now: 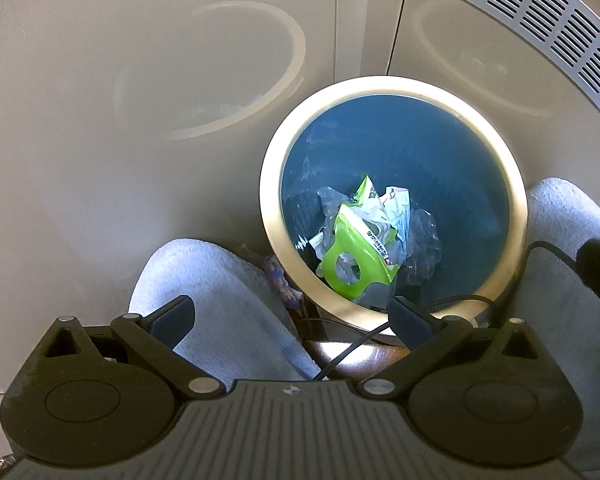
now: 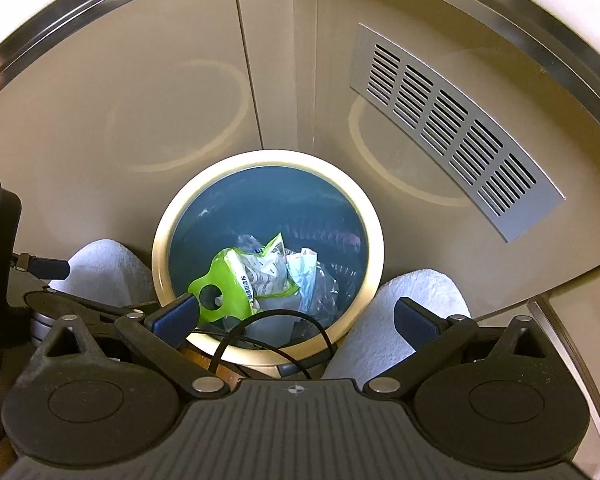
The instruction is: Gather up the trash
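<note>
A round bin with a cream rim (image 1: 384,84) and a blue inside stands on the floor against beige cabinet panels; it also shows in the right wrist view (image 2: 168,232). In it lie a lime-green wrapper (image 1: 352,256) (image 2: 228,284), white printed wrappers (image 1: 396,208) (image 2: 268,272) and clear plastic (image 1: 424,240) (image 2: 324,288). My left gripper (image 1: 292,316) is open and empty, above the bin's near rim. My right gripper (image 2: 296,316) is open and empty, also above the near rim. The left gripper's body shows at the left edge of the right wrist view (image 2: 4,264).
Two feet in white slippers flank the bin (image 1: 204,280) (image 1: 560,216) (image 2: 404,312) (image 2: 100,268). A grey vent grille (image 1: 556,28) (image 2: 452,132) sits in the right panel. Black cables (image 1: 352,348) (image 2: 272,332) hang near the bin's front rim.
</note>
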Demonstrator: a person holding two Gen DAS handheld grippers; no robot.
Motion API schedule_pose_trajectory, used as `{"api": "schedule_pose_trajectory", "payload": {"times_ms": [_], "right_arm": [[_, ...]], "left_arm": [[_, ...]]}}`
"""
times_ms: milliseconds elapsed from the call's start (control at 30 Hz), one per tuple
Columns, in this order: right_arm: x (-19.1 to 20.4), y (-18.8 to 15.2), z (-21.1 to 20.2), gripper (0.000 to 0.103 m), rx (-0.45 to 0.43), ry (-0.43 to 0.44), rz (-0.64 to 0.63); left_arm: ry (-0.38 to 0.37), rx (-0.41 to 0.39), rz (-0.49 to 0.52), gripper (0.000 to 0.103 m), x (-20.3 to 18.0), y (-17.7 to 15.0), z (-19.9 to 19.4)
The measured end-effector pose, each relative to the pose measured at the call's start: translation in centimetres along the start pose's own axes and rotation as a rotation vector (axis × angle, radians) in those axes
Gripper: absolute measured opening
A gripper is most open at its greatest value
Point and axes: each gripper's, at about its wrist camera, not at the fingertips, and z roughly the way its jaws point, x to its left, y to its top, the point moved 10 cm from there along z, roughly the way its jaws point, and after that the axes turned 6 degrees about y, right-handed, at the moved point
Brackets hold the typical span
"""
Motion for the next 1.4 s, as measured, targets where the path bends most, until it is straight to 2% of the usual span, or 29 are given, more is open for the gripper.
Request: {"api": "schedule_pose_trajectory", "payload": {"times_ms": [133,367,567,667,733,833,1000,1133,1267,1400], "right_arm": [[0.0,0.7,-0.5,0.103,-0.031,-0.005,-0.009],[0.2,3.4,-3.8,0.103,-0.157,0.015,-0.037],[-0.4,8.2,-10.1,0.103,-0.402,0.055,-0.033],[-1.9,11.6,-13.3,0.103,-0.531,0.038,-0.025],[-3.6,14.0,-14.3,0.103,-0.571,0.003,-0.001],[-6.5,17.4,-15.0,0.103,-0.598,-0.021,0.048],[-10.8,22.7,-13.9,0.103,-0.621,-0.128,0.105],[-13.5,26.3,-11.7,0.103,-0.590,-0.177,0.144],[-15.6,28.3,-9.0,0.103,-0.534,-0.225,0.176],[-16.9,28.7,-6.9,0.103,-0.497,-0.260,0.202]], "left_arm": [[-0.001,0.008,-0.005,0.103,0.0,-0.1,0.2],[-0.006,0.021,0.001,0.103,-0.1,-0.2,0.6],[-0.009,0.038,-0.005,0.103,0.0,-0.3,1.0],[-0.004,0.044,0.003,0.103,-0.1,-0.4,1.2],[0.001,0.043,0.005,0.103,0.0,-0.2,1.2],[0.004,0.041,-0.004,0.103,0.1,-0.2,1.1],[0.014,0.055,-0.004,0.103,0.1,-0.3,1.3],[0.018,0.059,-0.008,0.103,0.2,-0.3,1.5],[0.019,0.063,-0.014,0.103,0.5,-0.3,1.6],[0.018,0.074,-0.011,0.103,0.5,-0.3,2.0]]}}
